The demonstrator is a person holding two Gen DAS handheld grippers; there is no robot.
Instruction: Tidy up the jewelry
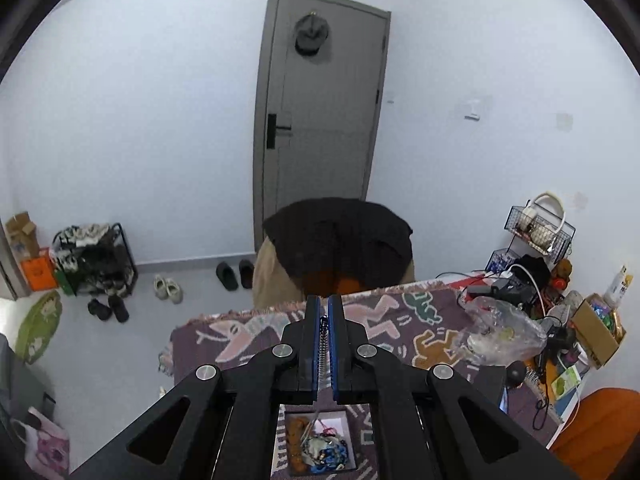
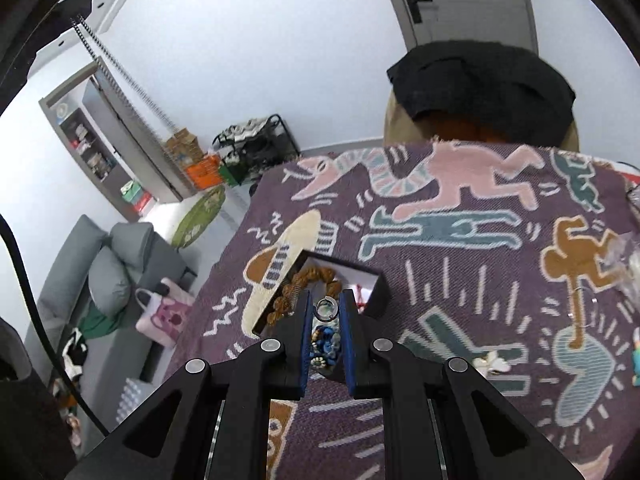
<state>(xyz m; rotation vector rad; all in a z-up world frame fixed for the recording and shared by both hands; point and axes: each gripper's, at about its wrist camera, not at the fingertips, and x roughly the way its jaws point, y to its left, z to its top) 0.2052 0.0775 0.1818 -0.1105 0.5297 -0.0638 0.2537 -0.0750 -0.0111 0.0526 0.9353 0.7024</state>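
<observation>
A dark open jewelry box (image 2: 376, 284) sits on the patterned purple cloth (image 2: 460, 264); it holds brown beads, blue beads and other pieces. My left gripper (image 1: 324, 320) is raised high above the box (image 1: 348, 416) and is shut on a silver chain (image 1: 322, 356) that hangs down towards the box. The chain also shows at the top left of the right wrist view (image 2: 120, 76). My right gripper (image 2: 326, 306) hovers just over the box, jaws slightly apart around a small silver ring (image 2: 326, 308).
A clear plastic bag (image 1: 500, 328) and cluttered cables lie at the table's right. A small white flower piece (image 2: 494, 362) and thin ring (image 2: 582, 308) lie on the cloth. A chair with black cloth (image 2: 480, 88) stands behind the table.
</observation>
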